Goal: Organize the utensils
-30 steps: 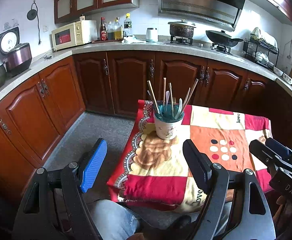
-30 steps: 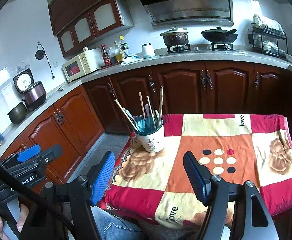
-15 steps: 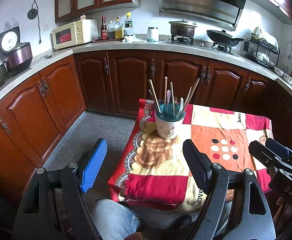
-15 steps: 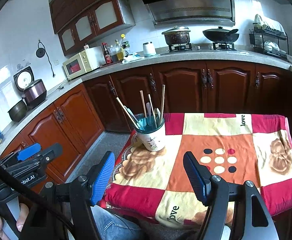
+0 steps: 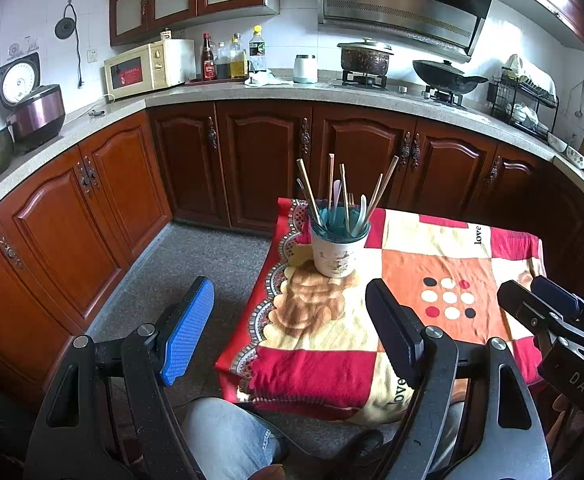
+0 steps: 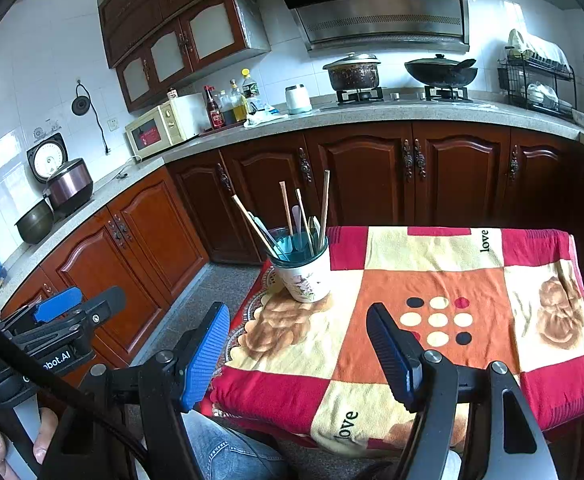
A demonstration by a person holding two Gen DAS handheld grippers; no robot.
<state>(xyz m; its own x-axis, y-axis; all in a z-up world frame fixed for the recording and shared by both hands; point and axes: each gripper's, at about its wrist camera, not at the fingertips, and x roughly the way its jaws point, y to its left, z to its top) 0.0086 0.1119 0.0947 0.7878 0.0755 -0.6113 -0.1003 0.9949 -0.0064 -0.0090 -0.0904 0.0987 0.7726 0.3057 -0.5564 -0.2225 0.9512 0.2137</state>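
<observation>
A white flowered cup [image 5: 336, 255] [image 6: 305, 277] with a teal inside stands near the left far corner of a small table draped in a red, orange and cream cloth [image 5: 432, 280] [image 6: 452, 280]. Several chopsticks [image 5: 307, 189] [image 6: 251, 218] and pale spoons [image 5: 359, 214] stick up out of it. My left gripper [image 5: 289, 324] hangs open in front of the table's near left corner, nothing between its fingers. My right gripper [image 6: 298, 346] is open too, over the table's near edge, well short of the cup. Each gripper shows at the edge of the other's view.
Dark wood cabinets [image 5: 259, 160] run along the wall behind the table, with a counter bearing a microwave [image 5: 147, 68], bottles, a pot [image 5: 366, 58] and a wok. Grey floor [image 5: 195, 264] lies left of the table. A person's jeans-clad knee [image 5: 227, 436] is below the grippers.
</observation>
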